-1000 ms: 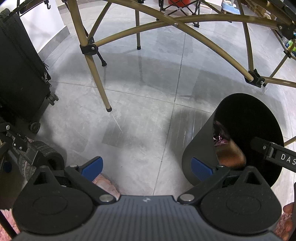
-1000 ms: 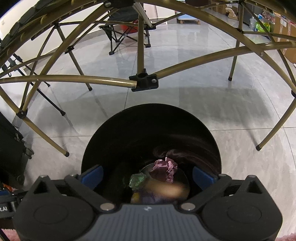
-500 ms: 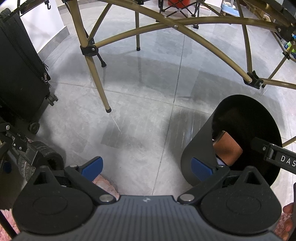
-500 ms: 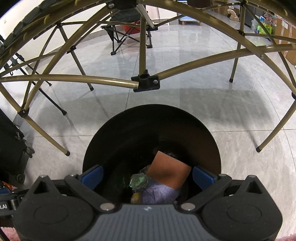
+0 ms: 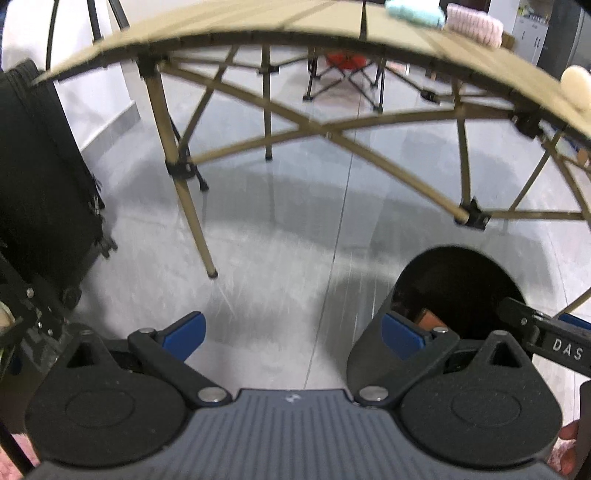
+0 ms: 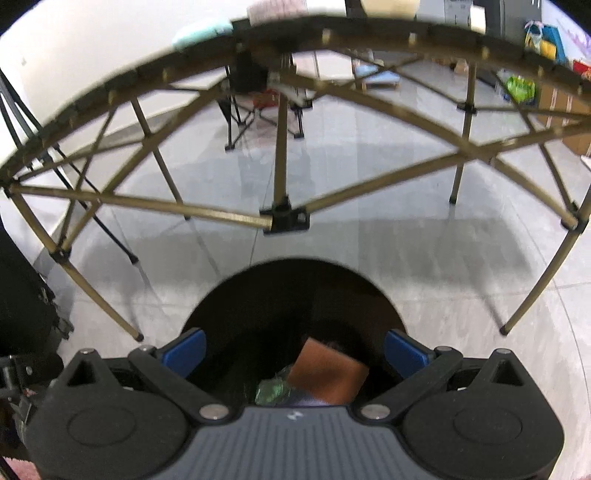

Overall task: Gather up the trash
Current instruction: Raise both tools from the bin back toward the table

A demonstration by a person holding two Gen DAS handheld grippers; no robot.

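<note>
Below, both grippers, left and right, had wide, empty jaws; right hovered over the bin holding trash.

The left gripper hangs over grey floor tiles, blue-tipped fingers spread and empty. Near right stands a black bin; the folding bench arches far above.

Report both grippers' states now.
Left gripper: open, holding nothing.
Right gripper: open, holding nothing, above the black bin.
</note>
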